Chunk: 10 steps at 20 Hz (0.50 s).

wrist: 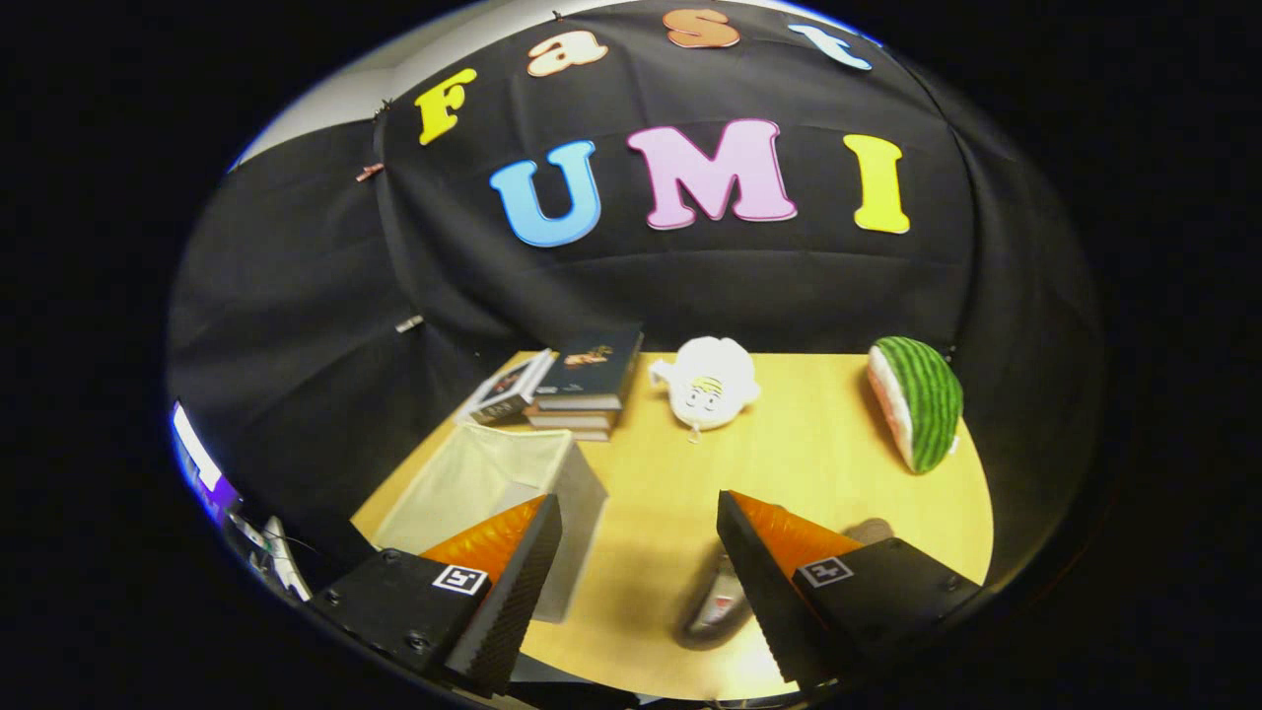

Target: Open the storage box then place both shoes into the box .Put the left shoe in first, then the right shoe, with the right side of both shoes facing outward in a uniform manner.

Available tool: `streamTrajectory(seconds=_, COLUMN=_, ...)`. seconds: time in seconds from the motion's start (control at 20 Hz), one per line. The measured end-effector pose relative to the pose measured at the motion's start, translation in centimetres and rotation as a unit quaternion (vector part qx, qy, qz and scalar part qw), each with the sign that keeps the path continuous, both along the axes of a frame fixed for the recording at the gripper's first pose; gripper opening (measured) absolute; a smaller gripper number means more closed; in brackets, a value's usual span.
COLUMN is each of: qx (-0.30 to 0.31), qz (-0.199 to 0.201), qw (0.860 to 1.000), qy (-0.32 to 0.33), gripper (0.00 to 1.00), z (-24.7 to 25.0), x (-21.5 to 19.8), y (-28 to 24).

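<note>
1. The storage box [493, 493] stood near the left edge of the table [818, 444], toward the near-left corner. Its top was open and the pale lining inside was visible; I could see no shoe in it.
2. One shoe [718, 603] lay on the table near the front edge, just beside the inner face of the right finger, which covered part of it. A small rounded brown part [873, 531] showed beyond that finger; it may have been the second shoe, but I cannot tell.
3. The long axis of the visible shoe ran roughly from the front edge toward the back of the table, a little slanted to the right. Which end was the toe, and whether it was the left or the right shoe, was too blurred to say.
4. The gripper [641, 523] was wide open and held nothing; its fingers were above the table, the left one over the near right corner of the box.
5. I judge that the box-opening step was done and the picking of the first shoe was in hand. The next move calls for lowering the fingers across the narrow width of the shoe, after confirming that it is the left one.
6. Farther away, a stack of books [582, 390] lay at the back-left corner, a white plush toy [708, 385] near the middle of the back edge, and a watermelon-slice toy [917, 399] near the right edge.
</note>
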<state>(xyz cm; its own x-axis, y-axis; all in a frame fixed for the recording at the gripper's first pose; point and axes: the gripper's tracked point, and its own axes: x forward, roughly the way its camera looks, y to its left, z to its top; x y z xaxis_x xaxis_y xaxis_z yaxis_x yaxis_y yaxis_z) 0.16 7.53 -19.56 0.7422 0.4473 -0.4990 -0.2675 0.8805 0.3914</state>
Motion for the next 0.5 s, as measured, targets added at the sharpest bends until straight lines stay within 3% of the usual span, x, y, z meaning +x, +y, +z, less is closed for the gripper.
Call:
streamTrajectory(seconds=0.25, qx=-0.084, qz=-0.005, qw=0.994, qy=0.063, gripper=0.96, z=-9.2, x=-1.2, y=-3.3)
streamTrajectory(seconds=0.5, qx=-0.134, qz=0.012, qw=0.983, qy=0.123, gripper=0.75, z=-16.9, x=-2.4, y=-4.1)
